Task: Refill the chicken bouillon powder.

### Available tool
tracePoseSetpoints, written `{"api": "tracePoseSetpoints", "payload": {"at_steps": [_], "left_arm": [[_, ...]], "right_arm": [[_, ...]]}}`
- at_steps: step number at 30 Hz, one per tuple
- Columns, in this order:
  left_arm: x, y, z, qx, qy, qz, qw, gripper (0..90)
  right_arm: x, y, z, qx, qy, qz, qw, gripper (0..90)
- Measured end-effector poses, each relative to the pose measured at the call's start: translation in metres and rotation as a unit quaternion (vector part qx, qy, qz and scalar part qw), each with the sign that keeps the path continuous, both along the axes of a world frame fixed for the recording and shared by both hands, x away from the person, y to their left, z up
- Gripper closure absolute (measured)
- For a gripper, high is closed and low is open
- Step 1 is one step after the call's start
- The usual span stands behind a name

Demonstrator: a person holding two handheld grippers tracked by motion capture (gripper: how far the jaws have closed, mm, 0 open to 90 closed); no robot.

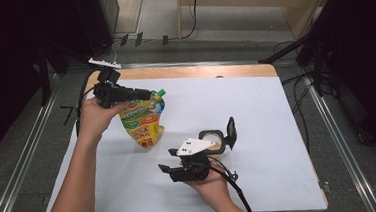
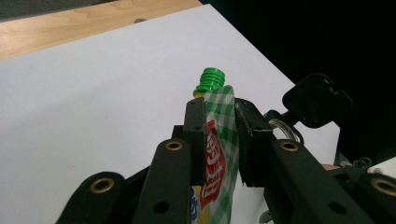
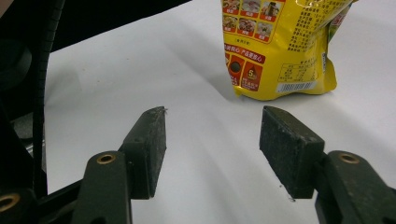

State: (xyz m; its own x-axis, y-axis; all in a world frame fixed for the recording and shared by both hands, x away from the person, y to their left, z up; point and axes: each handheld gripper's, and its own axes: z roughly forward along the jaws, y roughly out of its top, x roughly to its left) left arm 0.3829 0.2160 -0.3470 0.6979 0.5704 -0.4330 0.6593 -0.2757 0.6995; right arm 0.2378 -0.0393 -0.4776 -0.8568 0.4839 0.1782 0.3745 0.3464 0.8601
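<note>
1. Closest to us in the high view, the person's right hand sits low at the near edge of the table, holding the right gripper just above the white sheet.
2. Look along that gripper in its own view: the two black pads stand well apart, nothing between them, only bare white sheet. Released, plainly.
3. Just behind the right gripper in the high view stands a small round jar with a black flip lid hinged upright at its side.
4. Now the left side. The left hand is raised, with the left gripper pointing across toward the middle of the table.
5. Its jaws bracket the top of the pouch, a yellow bag with green check print, right below the green screw cap.
6. In the left gripper view the left pad lies against the pouch while a sliver of gap shows beside the right pad; the grasp looks slack, not squeezing.
7. The pouch stands upright, its bottom edge resting on the white sheet, left of centre, well apart from the jar.
8. From the right gripper view, the pouch's yellow back with its barcode faces us, just beyond the open pads.
</note>
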Motion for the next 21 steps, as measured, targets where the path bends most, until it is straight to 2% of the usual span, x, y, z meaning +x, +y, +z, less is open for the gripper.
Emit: {"api": "tracePoseSetpoints", "payload": {"at_steps": [2,11,16,21], "left_arm": [[0.000,0.001,0.000,-0.001,0.003,-0.001,1.0000,72.4],[-0.004,0.001,0.007,-0.007,-0.003,0.001,1.0000,68.7],[-0.004,0.001,0.009,-0.008,0.002,0.001,1.0000,68.2],[-0.006,0.002,0.013,-0.007,-0.001,0.008,0.9999,68.1]], "right_arm": [[0.000,0.000,0.000,0.000,0.000,0.000,1.0000,42.7],[0.000,0.001,0.000,0.001,0.000,0.002,1.0000,42.7],[0.000,0.001,0.000,-0.001,0.001,0.003,1.0000,42.7],[0.000,0.001,0.000,-0.001,0.002,0.004,1.0000,42.7]]}}
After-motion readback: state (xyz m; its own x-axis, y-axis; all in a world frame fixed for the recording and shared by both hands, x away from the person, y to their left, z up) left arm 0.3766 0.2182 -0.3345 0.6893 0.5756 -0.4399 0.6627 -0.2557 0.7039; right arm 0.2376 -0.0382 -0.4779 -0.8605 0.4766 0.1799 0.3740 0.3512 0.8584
